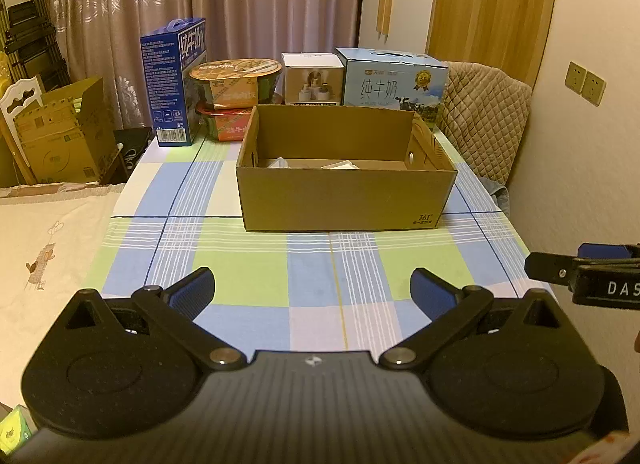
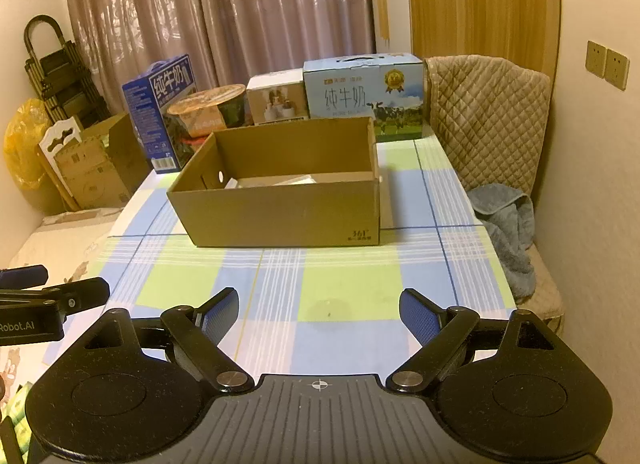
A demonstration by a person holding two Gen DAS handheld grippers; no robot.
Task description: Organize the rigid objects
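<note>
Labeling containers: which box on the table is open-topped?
The plain brown cardboard box in the middle, nearest both claws. The dark blue milk carton, light blue milk carton and small white box behind are closed.

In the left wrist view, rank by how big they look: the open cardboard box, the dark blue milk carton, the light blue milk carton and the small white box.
1. Cardboard box, though it is nearest.
2. Dark blue carton and light blue carton: too alike to rank.
3. White box.
</note>
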